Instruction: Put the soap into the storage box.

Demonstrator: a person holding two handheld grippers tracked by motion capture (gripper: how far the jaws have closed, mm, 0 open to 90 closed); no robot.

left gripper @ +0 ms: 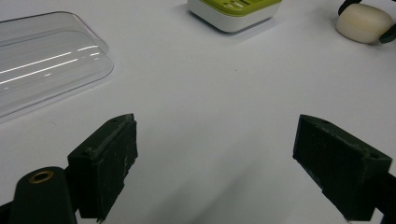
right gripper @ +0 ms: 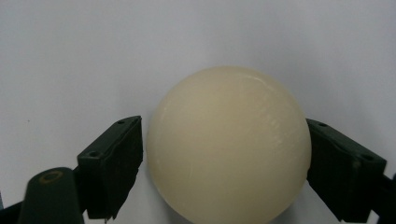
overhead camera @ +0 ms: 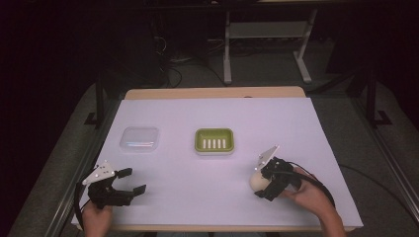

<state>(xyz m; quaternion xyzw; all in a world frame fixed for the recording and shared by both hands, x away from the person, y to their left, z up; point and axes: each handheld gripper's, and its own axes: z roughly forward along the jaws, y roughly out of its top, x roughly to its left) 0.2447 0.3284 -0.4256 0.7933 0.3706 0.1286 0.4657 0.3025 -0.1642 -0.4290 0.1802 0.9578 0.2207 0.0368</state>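
The right gripper [overhead camera: 263, 183] has its jaws closed around a cream bar of soap [right gripper: 229, 144], one pad against each side, down at about four o'clock on the white table [overhead camera: 296, 128]. The left gripper [overhead camera: 129, 180] waits at seven o'clock, jaws wide with nothing between them. Outward, the green soap dish [overhead camera: 214, 140] sits near the centre, unfilled, with its clear lid [overhead camera: 140, 138] lying at nine o'clock of it. So the soap looks grasped; carrying it over to the dish, and perhaps covering it, are left.
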